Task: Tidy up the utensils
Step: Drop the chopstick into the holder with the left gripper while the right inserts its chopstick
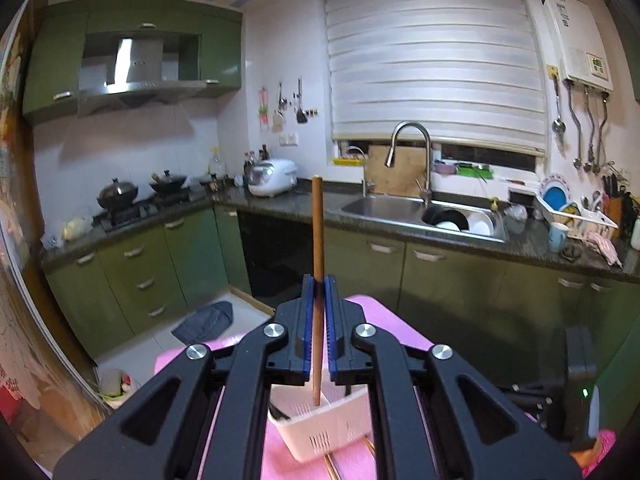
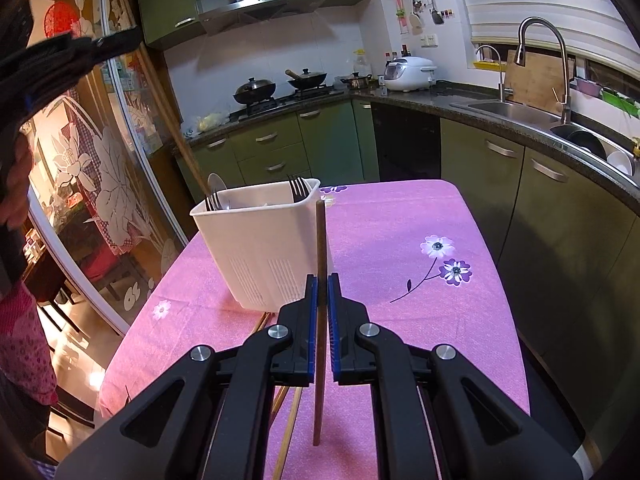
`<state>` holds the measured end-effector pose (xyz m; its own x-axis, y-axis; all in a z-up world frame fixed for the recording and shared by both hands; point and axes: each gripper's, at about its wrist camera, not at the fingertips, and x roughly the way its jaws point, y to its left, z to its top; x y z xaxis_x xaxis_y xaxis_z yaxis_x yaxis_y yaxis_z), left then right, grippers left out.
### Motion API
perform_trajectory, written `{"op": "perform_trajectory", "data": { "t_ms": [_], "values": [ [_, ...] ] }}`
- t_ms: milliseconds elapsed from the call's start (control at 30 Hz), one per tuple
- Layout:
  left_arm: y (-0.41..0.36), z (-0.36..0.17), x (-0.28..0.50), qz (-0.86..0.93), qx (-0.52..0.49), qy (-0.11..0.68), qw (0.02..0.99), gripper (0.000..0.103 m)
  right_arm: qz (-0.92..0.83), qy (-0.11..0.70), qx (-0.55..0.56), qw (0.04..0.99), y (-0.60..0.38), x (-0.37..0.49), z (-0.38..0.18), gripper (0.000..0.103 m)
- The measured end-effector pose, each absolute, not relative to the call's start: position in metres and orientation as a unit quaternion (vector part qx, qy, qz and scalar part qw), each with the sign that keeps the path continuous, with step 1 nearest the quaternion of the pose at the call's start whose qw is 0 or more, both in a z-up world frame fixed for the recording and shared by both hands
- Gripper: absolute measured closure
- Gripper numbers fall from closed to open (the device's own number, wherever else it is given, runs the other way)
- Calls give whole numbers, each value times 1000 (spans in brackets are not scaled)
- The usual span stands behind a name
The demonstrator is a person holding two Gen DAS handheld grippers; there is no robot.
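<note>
Green-cabinet kitchen; desk (image 2: 400, 216) covered in pink cloth. White holder (image 2: 264, 240), centre of right view, already stocked with forks, spoons. Each claw, left (image 1: 319, 284) and right (image 2: 322, 284), is closed on one upright chopstick (image 1: 318, 240) (image 2: 321, 248), held vertical for dropping in; spare chopsticks (image 2: 286, 432) lie at lower centre.

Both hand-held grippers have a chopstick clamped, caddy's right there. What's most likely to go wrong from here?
1. The left hand-held gripper pinches its chopstick on a thin strip of pad; it may pivot or slip before reaching the white caddy.
2. The caddy already holds forks and a spoon; an incoming tip may jam against them.
3. The right hand-held gripper holds its chopstick close to the caddy wall; a knock could tip it.
</note>
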<state>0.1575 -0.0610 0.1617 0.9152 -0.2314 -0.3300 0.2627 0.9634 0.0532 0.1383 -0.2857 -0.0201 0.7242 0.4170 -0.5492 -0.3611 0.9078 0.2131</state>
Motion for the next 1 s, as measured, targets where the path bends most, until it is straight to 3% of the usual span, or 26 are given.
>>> {"op": "perform_trajectory", "data": {
  "t_ms": [300, 600, 767, 1000],
  "values": [
    [-59, 112, 205, -101, 44, 229, 967, 98, 217, 303, 46, 927, -284, 140, -14, 97],
    [-50, 48, 219, -97, 38, 288, 952, 97, 227, 242, 40, 943, -281, 139, 42, 97],
    [-44, 36, 207, -100, 29, 290, 951, 83, 240, 187, 49, 951, -274, 148, 94, 97],
    [-37, 35, 188, -98, 30, 286, 953, 80, 245, 121, 72, 959, -257, 177, 152, 97]
  ]
}}
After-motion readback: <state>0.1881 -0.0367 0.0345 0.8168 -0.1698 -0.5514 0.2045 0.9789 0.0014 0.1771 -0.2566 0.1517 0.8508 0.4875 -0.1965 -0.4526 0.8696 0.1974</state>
